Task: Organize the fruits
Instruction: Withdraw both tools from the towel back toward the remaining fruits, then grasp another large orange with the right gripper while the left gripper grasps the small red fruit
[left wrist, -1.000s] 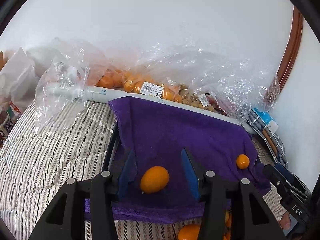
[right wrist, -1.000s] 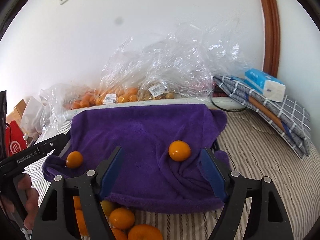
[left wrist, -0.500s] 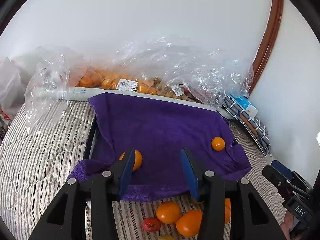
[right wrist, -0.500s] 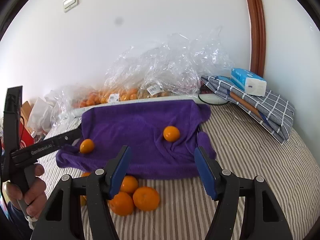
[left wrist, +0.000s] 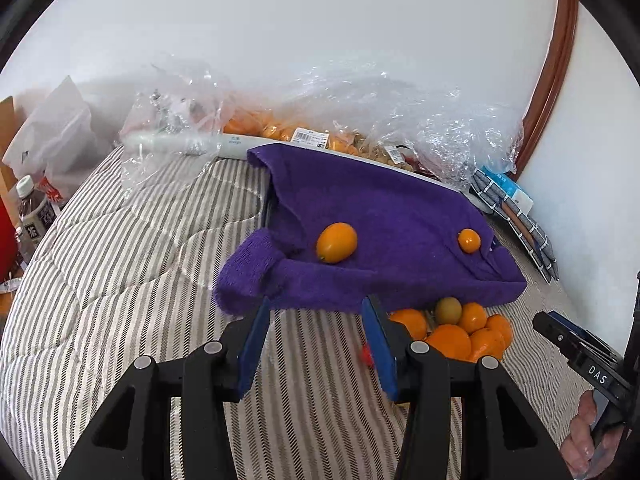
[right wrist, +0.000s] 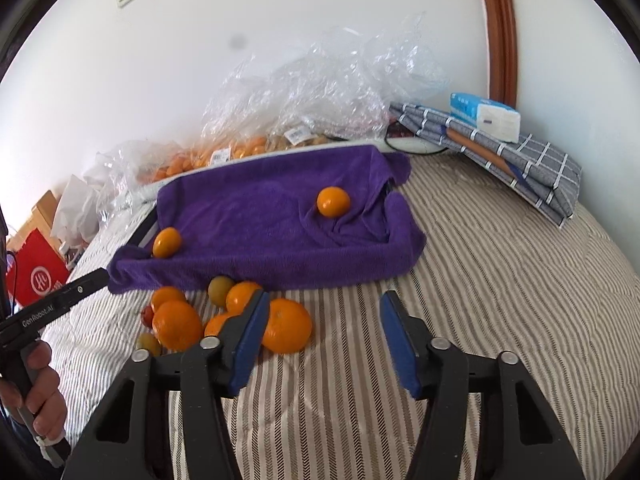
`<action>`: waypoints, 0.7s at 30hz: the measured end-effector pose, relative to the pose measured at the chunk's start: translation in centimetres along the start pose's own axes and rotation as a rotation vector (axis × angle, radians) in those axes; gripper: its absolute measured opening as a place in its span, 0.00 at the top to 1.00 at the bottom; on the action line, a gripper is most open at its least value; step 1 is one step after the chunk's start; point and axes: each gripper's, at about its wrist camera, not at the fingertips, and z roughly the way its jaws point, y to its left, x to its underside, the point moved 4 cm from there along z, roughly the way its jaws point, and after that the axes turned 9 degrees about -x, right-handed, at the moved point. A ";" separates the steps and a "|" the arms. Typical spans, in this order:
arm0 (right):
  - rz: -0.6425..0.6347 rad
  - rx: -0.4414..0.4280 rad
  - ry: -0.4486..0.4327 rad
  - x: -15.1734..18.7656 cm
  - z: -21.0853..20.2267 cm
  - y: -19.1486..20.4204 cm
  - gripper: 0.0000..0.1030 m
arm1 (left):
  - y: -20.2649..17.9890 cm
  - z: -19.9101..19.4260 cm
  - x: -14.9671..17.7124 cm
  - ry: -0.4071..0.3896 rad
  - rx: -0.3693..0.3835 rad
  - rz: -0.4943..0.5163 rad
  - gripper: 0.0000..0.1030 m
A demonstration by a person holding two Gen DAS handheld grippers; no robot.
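A purple towel [left wrist: 372,216] [right wrist: 272,216] covers a tray on the striped bed. An oval orange fruit [left wrist: 336,242] [right wrist: 166,242] lies at its left front. A small round orange [left wrist: 469,240] [right wrist: 333,201] lies at its right. A pile of oranges [left wrist: 452,334] [right wrist: 224,316] with a green-brown fruit [left wrist: 448,309] [right wrist: 220,289] lies on the bed before the towel. My left gripper [left wrist: 316,336] is open and empty, short of the towel's front edge. My right gripper [right wrist: 322,334] is open and empty, just right of the pile.
Clear plastic bags of oranges [left wrist: 280,128] [right wrist: 248,136] line the wall behind the tray. Folded checked cloth with a tissue pack [right wrist: 492,128] [left wrist: 516,208] lies at the right. A water bottle [left wrist: 34,212] and a red bag [right wrist: 34,280] stand at the left.
Both grippers have pulled back from the towel toward the near side. The oval fruit that was between my left fingers now lies free on the towel. The pile has come into view.
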 end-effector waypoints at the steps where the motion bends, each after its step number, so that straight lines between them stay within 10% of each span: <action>1: -0.007 0.004 0.013 0.3 0.4 0.1 0.53 | 0.4 0.2 0.2 0.006 -0.002 -0.014 0.55; 21: -0.061 -0.050 0.176 1.1 6.3 2.1 0.60 | 2.6 1.4 0.6 0.061 0.012 -0.125 0.53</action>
